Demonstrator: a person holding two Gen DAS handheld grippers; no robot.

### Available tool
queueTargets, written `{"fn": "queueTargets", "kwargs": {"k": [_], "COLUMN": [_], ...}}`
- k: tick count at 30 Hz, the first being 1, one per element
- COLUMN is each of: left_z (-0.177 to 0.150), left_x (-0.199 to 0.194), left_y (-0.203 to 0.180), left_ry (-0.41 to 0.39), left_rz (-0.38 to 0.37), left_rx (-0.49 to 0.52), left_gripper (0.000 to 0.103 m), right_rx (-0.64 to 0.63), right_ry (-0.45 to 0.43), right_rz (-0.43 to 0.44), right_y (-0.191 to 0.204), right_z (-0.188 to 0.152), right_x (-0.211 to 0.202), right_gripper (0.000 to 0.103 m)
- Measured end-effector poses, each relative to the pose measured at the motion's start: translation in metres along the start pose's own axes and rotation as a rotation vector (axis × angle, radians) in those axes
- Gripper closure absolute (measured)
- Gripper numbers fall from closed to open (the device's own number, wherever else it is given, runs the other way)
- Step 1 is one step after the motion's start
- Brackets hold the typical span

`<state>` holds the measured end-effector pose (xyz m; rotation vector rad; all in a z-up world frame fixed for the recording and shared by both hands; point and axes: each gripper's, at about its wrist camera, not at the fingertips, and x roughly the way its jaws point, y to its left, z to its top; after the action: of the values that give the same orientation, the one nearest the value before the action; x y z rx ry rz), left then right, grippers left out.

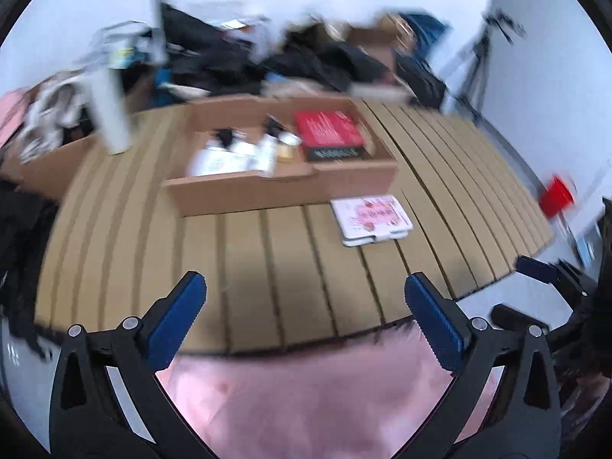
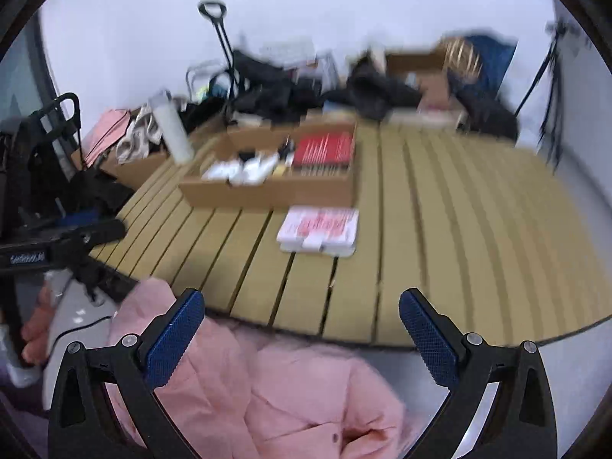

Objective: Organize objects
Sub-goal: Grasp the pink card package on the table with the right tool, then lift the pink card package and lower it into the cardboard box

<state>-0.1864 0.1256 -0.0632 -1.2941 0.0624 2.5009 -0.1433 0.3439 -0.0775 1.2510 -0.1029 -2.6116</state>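
Note:
A shallow cardboard box sits on the slatted wooden table. It holds a red book, small bottles and white packets. A white case with a pink print lies on the table in front of the box. My left gripper is open and empty above the table's near edge. My right gripper is open and empty at the near edge too. Both views are blurred.
A white cylinder bottle stands left of the box. Dark clothes and cartons pile up behind the table. A pink jacket is below the grippers. A tripod stands at the right.

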Motion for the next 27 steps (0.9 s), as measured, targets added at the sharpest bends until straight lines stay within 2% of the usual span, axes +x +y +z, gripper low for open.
{"fn": "queueTargets", "kwargs": {"k": [3,5,7,9,11,12,13,15,17,21,23,25,26,27], "left_z": [0.029,0.04,0.042,0.041,0.037,0.035,0.034,0.035,0.036,0.033,0.031,0.028,0.025,0.023], "left_x": [0.053,0.077,0.097,0.126,0.159,0.171,0.176,0.179,0.182,0.18,0.178,0.174,0.17,0.162], "left_y": [-0.007,-0.015,-0.026,-0.032,-0.031,-0.03,-0.029,-0.023,-0.021,-0.02,-0.022,-0.02,-0.022,-0.022], "left_ry": [0.099,0.075,0.048,0.063,0.137,0.163,0.166,0.119,0.107,0.092,0.098,0.096,0.086,0.071], "left_rz": [-0.05,-0.098,-0.072,-0.082,-0.138,-0.142,-0.144,-0.171,-0.185,-0.201,-0.236,-0.241,-0.231,-0.209], "left_rx": [-0.003,0.019,0.046,0.043,-0.016,-0.034,-0.043,-0.078,-0.084,-0.087,-0.077,-0.068,-0.057,-0.053], "left_gripper": [0.002,0.002,0.003,0.014,0.045,0.05,0.05,0.051,0.053,0.054,0.067,0.068,0.074,0.078], "right_rx": [-0.029,-0.012,0.014,0.044,0.087,0.099,0.102,0.099,0.115,0.139,0.165,0.182,0.183,0.186], "right_ry": [0.031,0.029,0.035,0.028,0.053,0.066,0.081,0.094,0.104,0.073,0.079,0.094,0.112,0.129], "right_rz": [-0.021,-0.015,-0.015,0.013,0.03,0.028,0.015,0.005,0.008,0.057,0.093,0.121,0.115,0.098], "right_y": [-0.007,-0.019,-0.032,-0.044,-0.057,-0.062,-0.065,-0.067,-0.069,-0.07,-0.075,-0.076,-0.074,-0.072], "right_z": [0.003,0.013,0.025,0.037,0.048,0.051,0.055,0.058,0.059,0.056,0.056,0.054,0.054,0.055], "right_x": [0.018,0.034,0.051,0.073,0.102,0.116,0.13,0.15,0.164,0.171,0.172,0.172,0.17,0.168], "right_gripper": [0.022,0.026,0.026,0.026,0.027,0.033,0.039,0.046,0.059,0.064,0.064,0.069,0.069,0.075]}}
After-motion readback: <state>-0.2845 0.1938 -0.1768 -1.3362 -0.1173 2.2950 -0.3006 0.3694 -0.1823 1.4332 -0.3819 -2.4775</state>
